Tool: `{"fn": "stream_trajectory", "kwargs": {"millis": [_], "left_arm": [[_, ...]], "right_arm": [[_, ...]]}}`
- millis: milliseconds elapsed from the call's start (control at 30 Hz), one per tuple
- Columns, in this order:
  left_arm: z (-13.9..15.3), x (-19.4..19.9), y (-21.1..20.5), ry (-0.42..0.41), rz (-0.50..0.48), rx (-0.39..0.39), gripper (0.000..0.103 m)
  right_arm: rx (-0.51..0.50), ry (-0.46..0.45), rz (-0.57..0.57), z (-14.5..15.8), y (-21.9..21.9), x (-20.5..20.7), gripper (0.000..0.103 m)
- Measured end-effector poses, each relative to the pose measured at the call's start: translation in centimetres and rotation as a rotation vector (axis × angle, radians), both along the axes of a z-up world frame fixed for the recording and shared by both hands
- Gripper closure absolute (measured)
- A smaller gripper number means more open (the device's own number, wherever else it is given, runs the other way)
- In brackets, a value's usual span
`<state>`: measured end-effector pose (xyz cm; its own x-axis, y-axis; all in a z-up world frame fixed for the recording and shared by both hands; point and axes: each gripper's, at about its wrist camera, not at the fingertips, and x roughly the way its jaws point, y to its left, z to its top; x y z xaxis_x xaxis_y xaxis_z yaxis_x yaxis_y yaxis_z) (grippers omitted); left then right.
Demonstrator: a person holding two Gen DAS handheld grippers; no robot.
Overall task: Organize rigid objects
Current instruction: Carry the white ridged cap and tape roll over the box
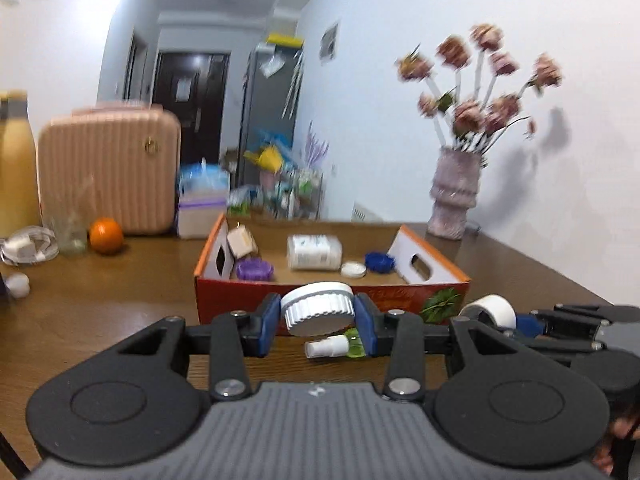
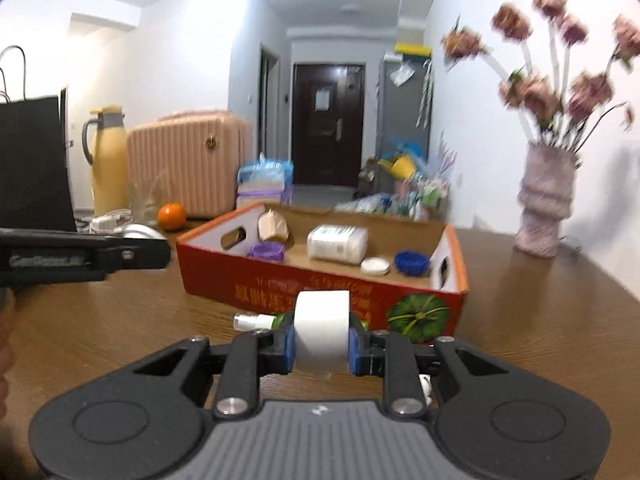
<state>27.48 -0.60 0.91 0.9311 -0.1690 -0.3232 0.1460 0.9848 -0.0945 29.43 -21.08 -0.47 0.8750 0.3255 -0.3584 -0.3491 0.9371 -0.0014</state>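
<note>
The left tongs (image 1: pixel 318 316) are closed on a white ribbed jar lid (image 1: pixel 318 311), blue pads pressing its fluted rim from either side. The lid is tilted, held above the desk (image 1: pixel 120 312) just near of the red cardboard box (image 1: pixel 332 300). It looks light, stiff plastic; the ribbing should give good purchase, and the rim is the sensible place to hold, though a squat disc may pivot between two pads.

The right tongs (image 2: pixel 320 346) are clamped on a white tape roll (image 2: pixel 320 330), pads against its flat faces, likewise raised just near of the box. It seems light and firm, its smooth sides perhaps a little slippery.

On the desk beneath lies a small spray bottle (image 1: pixel 334 346) with green contents.

Inside the box rest a white pill bottle (image 1: pixel 314 253) on its side, a purple lid (image 1: pixel 254 269), a blue cap (image 1: pixel 379 261), a small white cap (image 1: pixel 353 269) and a beige carton (image 1: pixel 241 242).
</note>
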Motion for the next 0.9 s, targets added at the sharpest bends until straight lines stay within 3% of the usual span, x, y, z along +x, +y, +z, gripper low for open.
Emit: {"fn": "stream_trajectory", "kwargs": {"millis": [267, 433, 567, 700, 900], "left_arm": [[1.2, -9.8, -0.4, -0.131, -0.003, 0.044, 0.062], [2.0, -15.7, -1.0, -0.221, 0.062, 0.088, 0.062], [2.2, -20.0, -1.2, -0.276, 0.058, 0.058, 0.062], [1.5, -21.9, -1.2, -0.254, 0.017, 0.046, 0.062], [1.5, -21.6, -0.4, -0.248, 0.034, 0.032, 0.062]], "right_arm": [[0.062, -0.095, -0.025, 2.8, -1.6, -9.1, 0.079], [0.074, -0.217, -0.014, 2.7, -1.1, -15.8, 0.079], [0.054, -0.269, -0.027, 1.9, -0.2, -20.1, 0.079], [0.064, -0.263, -0.029, 1.7, 0.1, -22.3, 0.079], [0.065, -0.26, -0.037, 1.8, 0.3, -22.3, 0.079]]}}
